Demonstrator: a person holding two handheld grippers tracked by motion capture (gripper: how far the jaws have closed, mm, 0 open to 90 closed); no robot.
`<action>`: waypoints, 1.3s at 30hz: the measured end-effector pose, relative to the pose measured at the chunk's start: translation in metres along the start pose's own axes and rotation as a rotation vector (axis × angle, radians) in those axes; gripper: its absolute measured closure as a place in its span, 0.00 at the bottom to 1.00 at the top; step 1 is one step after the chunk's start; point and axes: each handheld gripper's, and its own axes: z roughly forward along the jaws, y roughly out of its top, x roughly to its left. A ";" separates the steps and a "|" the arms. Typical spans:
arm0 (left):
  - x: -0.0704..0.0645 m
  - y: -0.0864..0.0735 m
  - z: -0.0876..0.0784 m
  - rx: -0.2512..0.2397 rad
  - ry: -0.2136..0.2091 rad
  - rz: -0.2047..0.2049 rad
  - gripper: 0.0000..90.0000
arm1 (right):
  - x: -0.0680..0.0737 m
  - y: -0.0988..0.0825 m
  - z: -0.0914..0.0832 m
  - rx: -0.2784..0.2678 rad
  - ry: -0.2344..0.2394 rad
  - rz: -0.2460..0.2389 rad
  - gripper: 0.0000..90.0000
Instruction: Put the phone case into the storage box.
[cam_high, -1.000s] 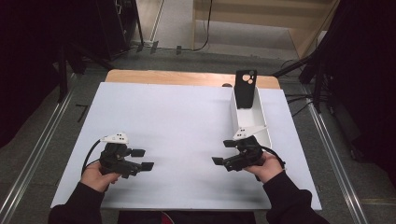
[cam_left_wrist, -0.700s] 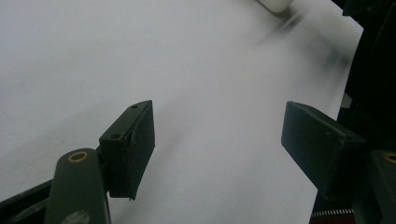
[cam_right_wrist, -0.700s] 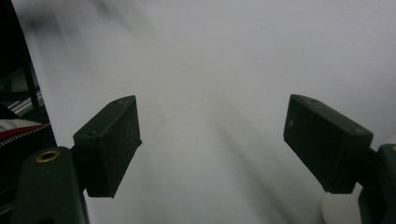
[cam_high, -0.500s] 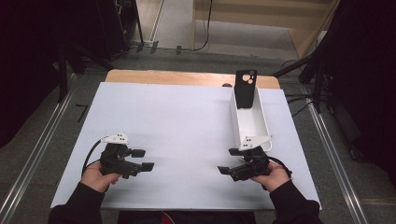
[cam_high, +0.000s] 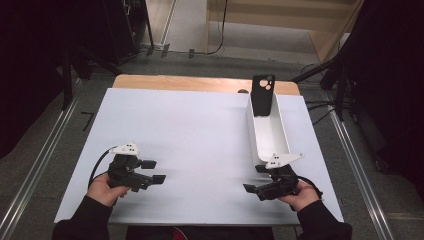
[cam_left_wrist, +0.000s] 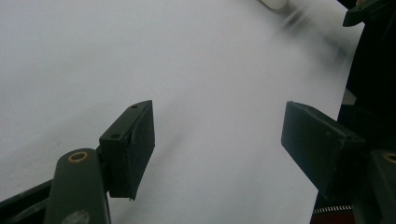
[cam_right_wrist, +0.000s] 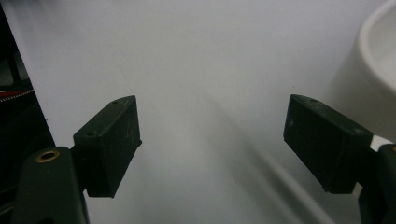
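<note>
Left gripper and right gripper rest low over the white surface, each with jaws wide apart and nothing between them, probably ready for a first grasp; the case stands upright at the far end of the tray, leaning on its wall; the right gripper lies just beside the tray's near end, well placed to reach it.

White tray cut off at right edge in right gripper view; blurred smear in left gripper view unreadable; phone case bottom hidden inside tray.
</note>
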 end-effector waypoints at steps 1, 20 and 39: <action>0.000 0.000 0.000 -0.001 0.000 0.001 0.28 | -0.001 -0.001 -0.001 -0.003 -0.005 0.004 0.19; -0.002 -0.008 -0.004 0.004 0.002 0.011 0.28 | -0.012 -0.018 -0.005 0.019 -0.046 0.023 0.19; -0.001 -0.008 -0.003 0.005 -0.002 0.012 0.28 | -0.013 -0.019 -0.002 0.028 -0.041 0.022 0.19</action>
